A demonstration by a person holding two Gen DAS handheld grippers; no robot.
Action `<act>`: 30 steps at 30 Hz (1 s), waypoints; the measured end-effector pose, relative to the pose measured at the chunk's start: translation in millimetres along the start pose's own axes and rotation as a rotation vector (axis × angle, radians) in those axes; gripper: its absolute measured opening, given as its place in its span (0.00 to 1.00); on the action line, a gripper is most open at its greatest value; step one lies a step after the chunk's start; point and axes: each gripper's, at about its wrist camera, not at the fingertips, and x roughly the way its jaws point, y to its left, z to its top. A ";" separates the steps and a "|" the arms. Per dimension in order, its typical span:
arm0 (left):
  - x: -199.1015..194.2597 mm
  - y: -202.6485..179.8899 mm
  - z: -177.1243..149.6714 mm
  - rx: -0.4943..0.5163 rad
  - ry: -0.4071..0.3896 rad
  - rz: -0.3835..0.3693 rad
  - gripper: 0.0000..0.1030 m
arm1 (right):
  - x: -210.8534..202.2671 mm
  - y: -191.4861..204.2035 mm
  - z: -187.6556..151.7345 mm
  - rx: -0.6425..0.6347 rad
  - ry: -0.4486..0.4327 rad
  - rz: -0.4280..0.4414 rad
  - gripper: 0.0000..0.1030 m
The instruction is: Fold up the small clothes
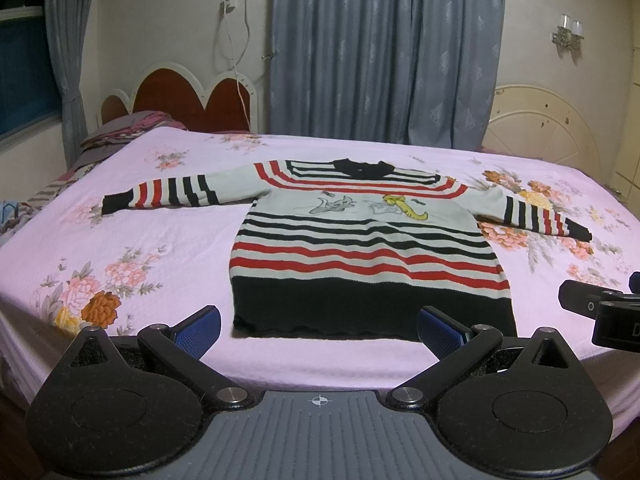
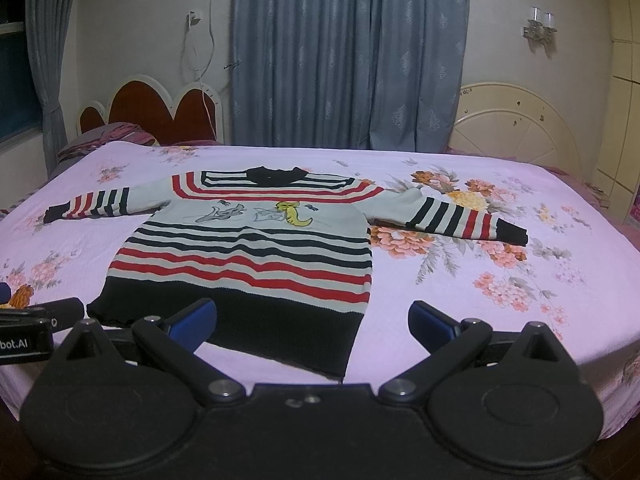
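Nearest the lens, the left gripper shows its two blue-padded fingers spread wide apart with nothing between them, poised over the near edge of the bed. The right gripper is likewise spread wide and empty; in the left wrist view its black body enters at 3 o'clock.

Beyond the fingertips lies the small knitted sweater with red, black and pale grey stripes, flat and face up on the pink floral bedsheet. Its broad black hem is nearest the grippers, at 6 o'clock of the garment; the black collar points to 12 o'clock. Both sleeves are extended, one toward 9 o'clock, the other toward 3 o'clock. A cartoon motif in grey and yellow crosses the chest.

Farther back stand a red scalloped headboard with white trim at 11 o'clock, blue-grey curtains at 12 o'clock, and a cream round headboard at 2 o'clock.
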 end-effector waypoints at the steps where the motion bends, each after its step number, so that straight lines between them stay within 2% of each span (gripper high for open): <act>1: 0.0 0.4 0.0 -0.001 0.000 -0.001 1.00 | 0.0 0.0 0.0 0.000 0.000 0.000 0.99; 15: 11.2 1.6 4.9 0.016 0.003 -0.013 1.00 | 6.9 5.0 3.6 0.001 0.004 -0.017 0.99; 30: 77.6 3.3 49.4 0.041 -0.001 -0.058 1.00 | 56.0 9.6 35.1 0.034 -0.001 -0.081 0.99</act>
